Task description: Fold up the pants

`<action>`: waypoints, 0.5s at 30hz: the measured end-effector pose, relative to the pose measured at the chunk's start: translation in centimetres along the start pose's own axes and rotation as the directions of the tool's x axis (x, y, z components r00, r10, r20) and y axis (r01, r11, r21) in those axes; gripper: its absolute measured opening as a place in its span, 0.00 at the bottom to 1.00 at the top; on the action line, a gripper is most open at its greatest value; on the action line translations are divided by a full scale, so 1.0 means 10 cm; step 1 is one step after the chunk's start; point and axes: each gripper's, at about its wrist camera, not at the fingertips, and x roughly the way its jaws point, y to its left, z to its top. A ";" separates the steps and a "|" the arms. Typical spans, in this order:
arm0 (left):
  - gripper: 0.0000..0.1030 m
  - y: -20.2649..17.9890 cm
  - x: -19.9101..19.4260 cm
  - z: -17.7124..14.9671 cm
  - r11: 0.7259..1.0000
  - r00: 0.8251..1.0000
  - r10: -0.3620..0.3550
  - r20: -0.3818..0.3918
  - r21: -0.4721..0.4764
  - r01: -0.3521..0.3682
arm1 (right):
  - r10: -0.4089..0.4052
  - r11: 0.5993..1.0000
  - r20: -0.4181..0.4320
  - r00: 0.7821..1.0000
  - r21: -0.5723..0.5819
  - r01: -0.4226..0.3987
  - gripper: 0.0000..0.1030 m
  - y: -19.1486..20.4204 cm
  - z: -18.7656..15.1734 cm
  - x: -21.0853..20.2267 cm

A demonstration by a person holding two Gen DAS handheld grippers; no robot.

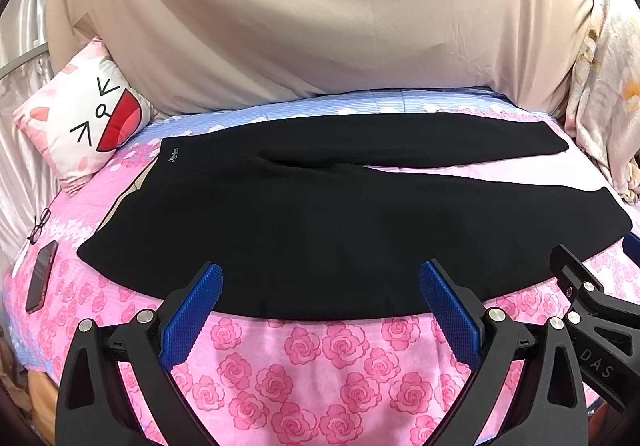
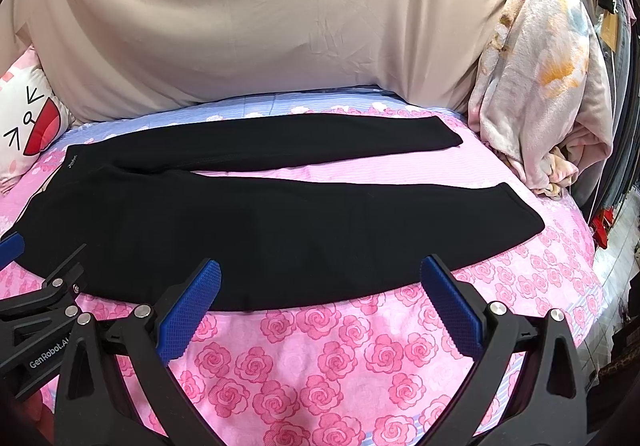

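- Black knit pants [image 1: 320,213] lie spread flat on the bed with the pink rose-print sheet [image 1: 320,358]. Waistband is toward the left, near the white cat-face cushion [image 1: 86,125]; the two legs run off to the right and part in a narrow V, with a strip of sheet showing between them.
- Left gripper [image 1: 320,298]: jaws wide apart, empty, poised at the near edge of the pants around the hip and upper thigh. Whether the blue ribbed pads [image 1: 192,318] touch the fabric — cannot tell.
- Right gripper [image 2: 320,298]: jaws likewise wide apart and empty, at the near edge of the near leg, further toward the cuff. The two grippers sit just beside each other.
- Judged step: the very start. No fold is made yet; the pants are laid out and both grippers are lined up for a first grasp.
- Next move likely calls for pinching the near edge at both points, then lifting and carrying the near leg over onto the far leg so the two stack.
- Requirement: both ends rise together — otherwise the cloth sags between the grips and the edges will not align.
- A dark phone [image 1: 40,274] and a pair of glasses [image 1: 39,224] lie on the sheet at the far left, well apart from the fold path.
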 end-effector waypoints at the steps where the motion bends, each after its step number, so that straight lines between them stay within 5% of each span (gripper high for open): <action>1: 0.95 0.00 0.01 0.00 1.000 1.000 -0.001 -0.001 0.000 0.001 | 0.002 1.000 -0.003 1.000 0.000 -0.002 0.95 0.00 0.00 0.00; 15: 0.95 -0.01 0.00 0.01 1.000 1.000 -0.004 -0.002 0.003 0.004 | -0.007 1.000 0.005 1.000 -0.002 0.007 0.95 -0.01 0.01 -0.01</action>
